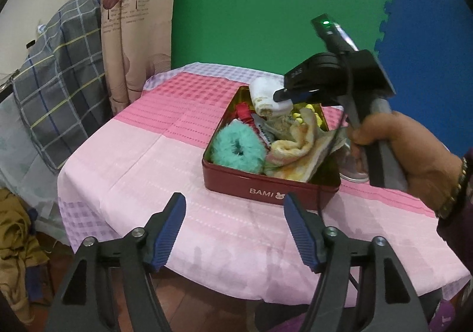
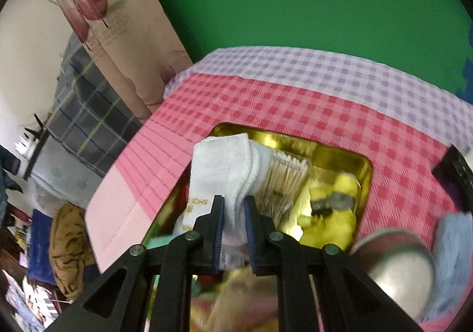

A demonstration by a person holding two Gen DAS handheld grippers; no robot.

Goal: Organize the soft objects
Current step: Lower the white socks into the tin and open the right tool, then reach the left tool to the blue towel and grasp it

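Observation:
A red tin box (image 1: pixel 266 188) marked BAMI stands on the pink checked tablecloth (image 1: pixel 142 160). In it lie a teal fluffy scrunchie (image 1: pixel 236 147), a yellow-pink folded cloth (image 1: pixel 295 151), a red item (image 1: pixel 244 112) and a yellow toy (image 2: pixel 331 213). My right gripper (image 2: pixel 234 202) is shut on a white folded sock (image 2: pixel 224 166) and holds it over the gold inside of the box (image 2: pixel 340 154). The sock also shows in the left wrist view (image 1: pixel 267 95) under the right gripper (image 1: pixel 280 94). My left gripper (image 1: pixel 235 208) is open and empty, in front of the box.
A pink-grey round object (image 2: pixel 393 261) and a light blue cloth (image 2: pixel 452 249) lie right of the box. A plaid pillow (image 1: pixel 56 89) and a curtain (image 1: pixel 136 22) stand left of the table. Brown clothes (image 1: pixel 14 243) lie on the floor. A green wall is behind.

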